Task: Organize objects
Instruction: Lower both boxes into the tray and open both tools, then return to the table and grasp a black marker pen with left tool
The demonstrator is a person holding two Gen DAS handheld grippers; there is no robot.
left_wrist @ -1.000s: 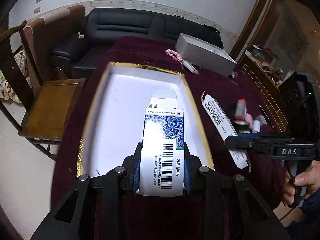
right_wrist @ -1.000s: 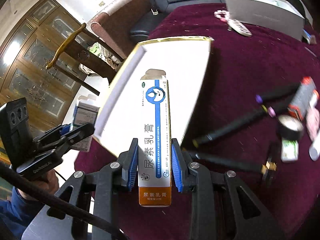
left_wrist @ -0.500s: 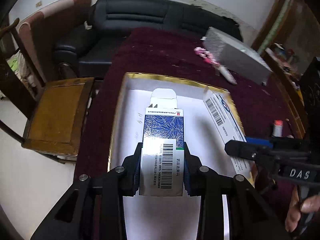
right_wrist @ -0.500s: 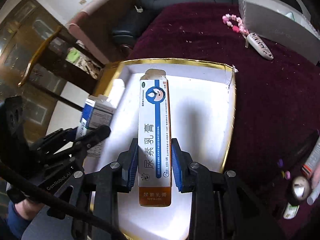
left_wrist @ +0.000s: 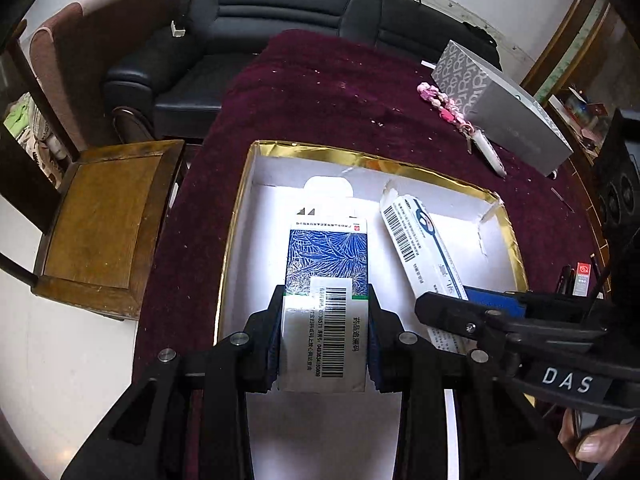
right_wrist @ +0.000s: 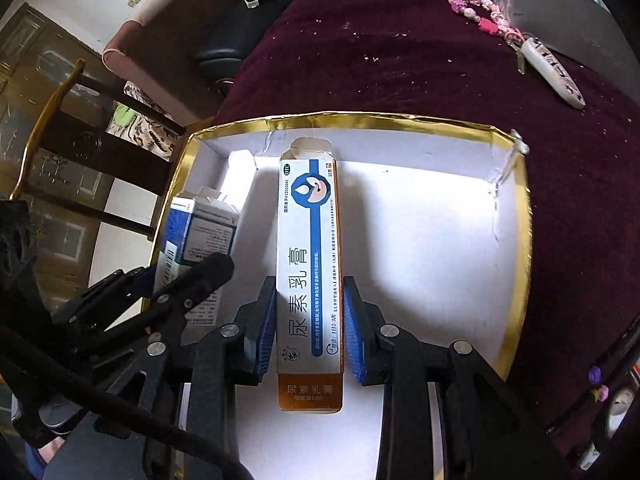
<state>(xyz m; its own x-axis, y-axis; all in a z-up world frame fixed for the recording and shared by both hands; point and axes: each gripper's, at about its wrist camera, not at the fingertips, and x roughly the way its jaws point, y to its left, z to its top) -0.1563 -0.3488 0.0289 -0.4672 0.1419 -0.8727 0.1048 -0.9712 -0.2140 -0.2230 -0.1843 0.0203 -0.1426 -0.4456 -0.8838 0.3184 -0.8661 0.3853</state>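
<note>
My left gripper (left_wrist: 323, 334) is shut on a blue-patterned medicine box (left_wrist: 326, 280) and holds it over the left half of the white, gold-rimmed tray (left_wrist: 360, 158). My right gripper (right_wrist: 310, 320) holds a long white-and-blue ointment box (right_wrist: 308, 248) over the tray's (right_wrist: 516, 240) middle; small gaps show between its blue pads (right_wrist: 264, 334) and the box. The ointment box (left_wrist: 420, 248) and right gripper (left_wrist: 480, 316) show at the right of the left wrist view. The medicine box (right_wrist: 196, 236) and left gripper (right_wrist: 180, 280) show at the left of the right wrist view.
The tray lies on a dark red tablecloth (left_wrist: 340, 92). A grey box (left_wrist: 500, 112) and a pink bead chain with a white charm (left_wrist: 460, 120) lie behind it. Pens and small bottles (right_wrist: 600, 392) lie to the right. A wooden chair (left_wrist: 100, 216) and a black sofa (left_wrist: 280, 12) stand beyond the table.
Both grippers have moved in over the tray with their boxes and come lower into it. The right gripper's pads now sit slightly off the ointment box.
</note>
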